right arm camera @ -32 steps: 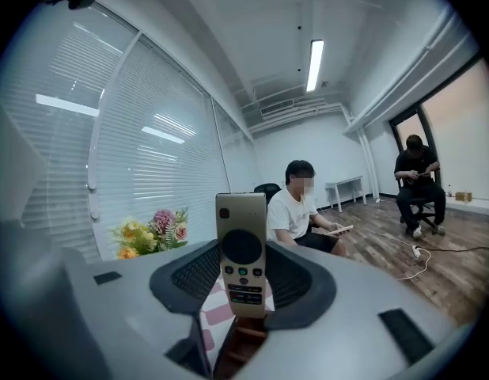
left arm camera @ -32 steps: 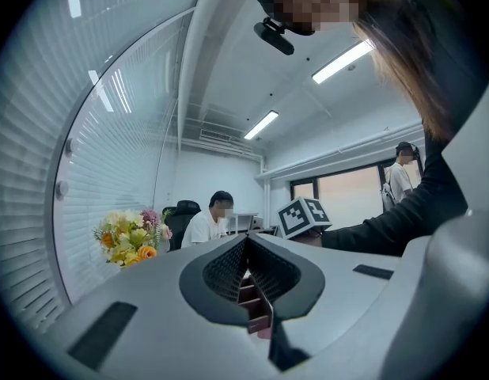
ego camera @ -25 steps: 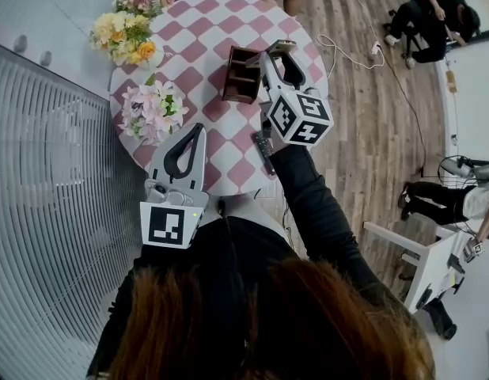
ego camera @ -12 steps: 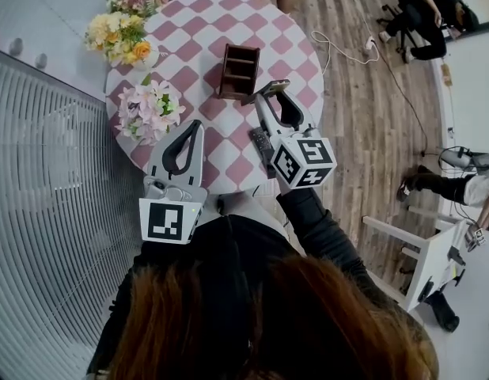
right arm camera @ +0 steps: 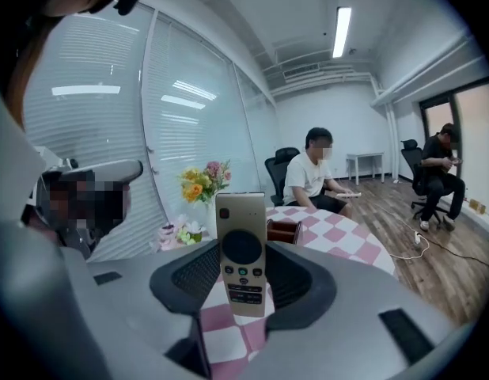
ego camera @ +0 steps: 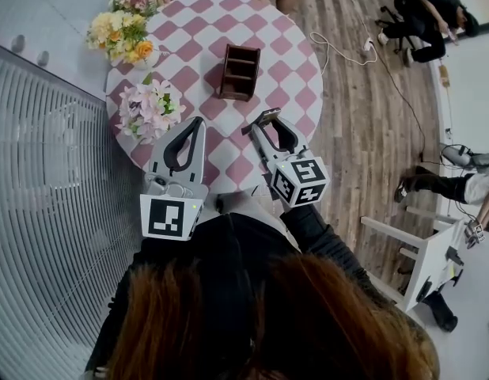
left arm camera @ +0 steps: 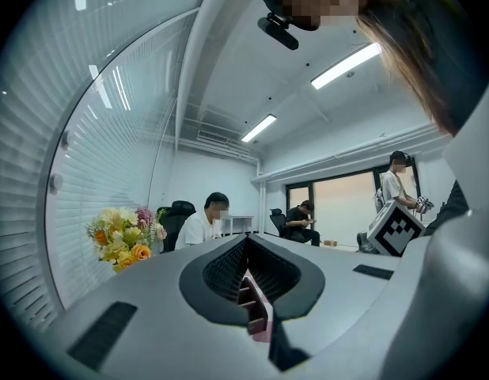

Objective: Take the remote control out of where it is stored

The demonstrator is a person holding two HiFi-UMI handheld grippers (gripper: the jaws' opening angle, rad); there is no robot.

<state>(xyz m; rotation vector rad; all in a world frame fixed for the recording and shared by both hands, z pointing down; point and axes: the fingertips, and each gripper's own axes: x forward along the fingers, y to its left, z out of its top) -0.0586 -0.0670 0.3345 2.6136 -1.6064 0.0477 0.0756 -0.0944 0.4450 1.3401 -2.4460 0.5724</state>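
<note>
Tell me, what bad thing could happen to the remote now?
The right gripper pinches the remote control only by its lower half, and the top sticks out, so it might tip or slip free. It's near the edge of the checkered table, so a dropped remote could fall onto the wooden floor.

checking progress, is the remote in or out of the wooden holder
Out: the right gripper grips the remote, well apart from the wooden holder.
</note>
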